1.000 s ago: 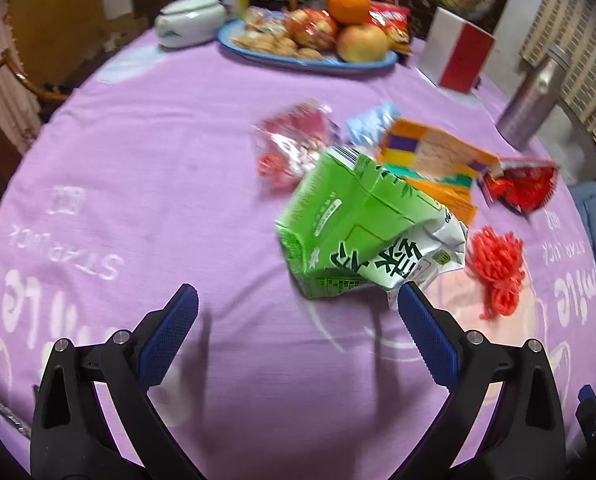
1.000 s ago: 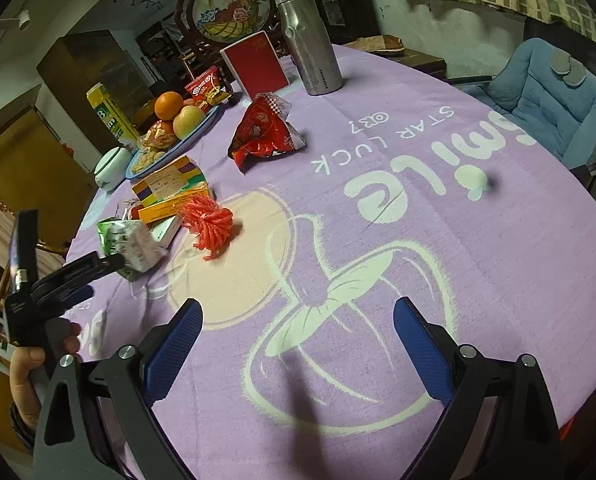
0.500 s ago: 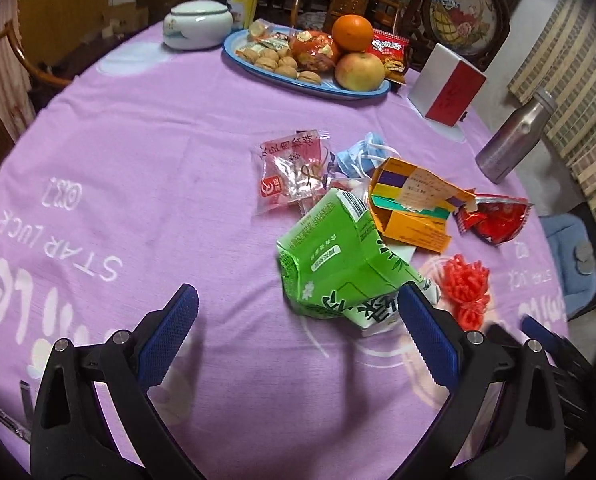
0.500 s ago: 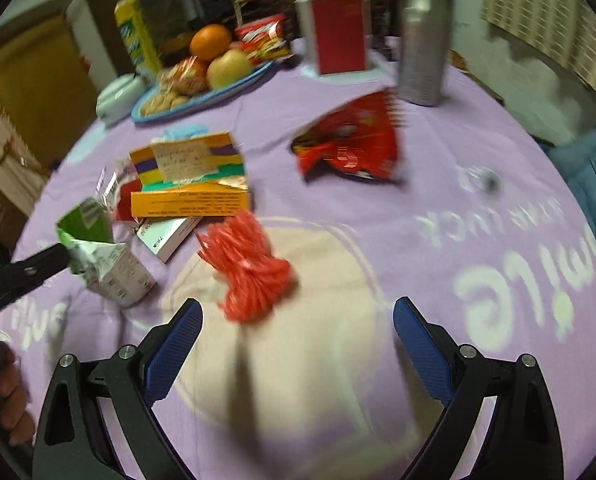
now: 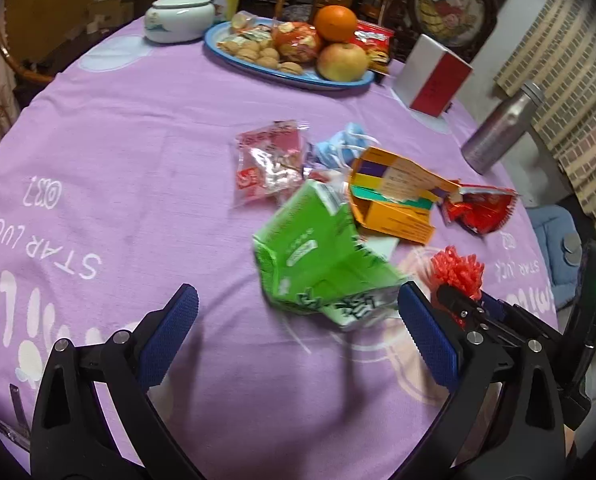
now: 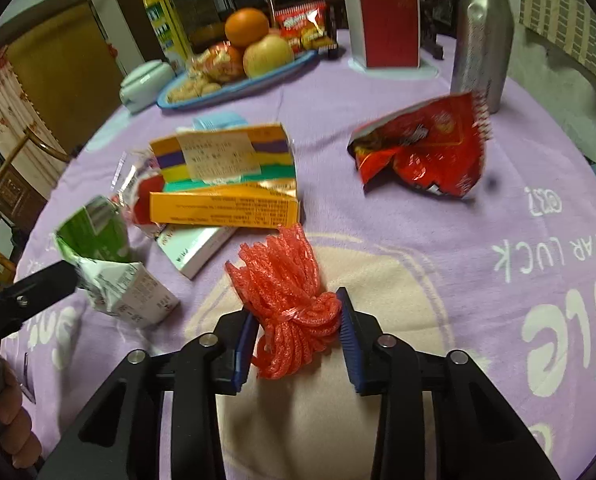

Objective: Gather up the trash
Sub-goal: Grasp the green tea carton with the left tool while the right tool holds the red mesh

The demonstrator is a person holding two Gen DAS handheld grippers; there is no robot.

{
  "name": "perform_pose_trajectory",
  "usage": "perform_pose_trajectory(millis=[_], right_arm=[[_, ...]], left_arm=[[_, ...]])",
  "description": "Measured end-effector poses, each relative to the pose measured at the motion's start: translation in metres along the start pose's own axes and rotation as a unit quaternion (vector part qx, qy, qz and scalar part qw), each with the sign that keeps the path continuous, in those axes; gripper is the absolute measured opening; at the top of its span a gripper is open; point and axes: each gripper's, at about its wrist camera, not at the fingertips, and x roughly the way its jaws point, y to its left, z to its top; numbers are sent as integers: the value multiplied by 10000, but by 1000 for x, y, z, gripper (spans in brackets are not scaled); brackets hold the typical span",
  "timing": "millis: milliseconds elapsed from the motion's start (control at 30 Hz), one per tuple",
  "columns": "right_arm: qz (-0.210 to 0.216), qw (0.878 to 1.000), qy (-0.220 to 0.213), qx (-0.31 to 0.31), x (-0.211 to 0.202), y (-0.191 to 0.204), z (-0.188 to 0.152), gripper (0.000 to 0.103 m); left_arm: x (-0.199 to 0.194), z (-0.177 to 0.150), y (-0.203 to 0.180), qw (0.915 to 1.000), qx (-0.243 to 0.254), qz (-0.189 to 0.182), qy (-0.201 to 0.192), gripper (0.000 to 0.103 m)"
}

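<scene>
My left claw [image 5: 298,322] hangs wide open over the purple cloth-covered tabletop [image 5: 137,160], gripping nothing. Just beyond its right finger lies the crumpled green and white drink carton [image 5: 318,264], and farther off a flattened orange and purple cardboard box [image 5: 394,196]. To the right, my right claw [image 6: 295,328] is closing around the knotted end of a red plastic mesh net bundle [image 6: 285,284] lying near me on the tabletop. My worry is that the soft mesh may squash and slip free, or the pads catch only loose strands. Far right lies a torn red foil snack wrapper [image 6: 422,152], uncollected.
</scene>
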Motion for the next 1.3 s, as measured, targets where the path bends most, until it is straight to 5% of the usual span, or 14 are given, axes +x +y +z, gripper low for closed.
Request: perform_pose_trajectory(millis=[367, 533, 700, 933, 1100, 1300], right_arm=[[157, 9990, -227, 344, -48, -31, -44, 37], [204, 9984, -307, 435, -61, -39, -56, 37], [302, 9976, -361, 506, -69, -44, -62, 38], [411, 9968, -453, 518, -78, -46, -68, 38], [497, 9957, -549, 562, -85, -51, -72, 38], [551, 9943, -609, 674, -90, -59, -77, 38]], left_arm=[[-3, 1, -3, 9981, -344, -515, -48, 96], [21, 3, 7, 9930, -881, -603, 510, 97], [27, 2, 12, 9873, -1259, -709, 666, 97], [9, -10, 6, 9937, -835, -159, 733, 97], [-16, -18, 7, 9970, -326, 609, 351, 97], [-24, -16, 19, 9962, -554, 588, 327, 97]])
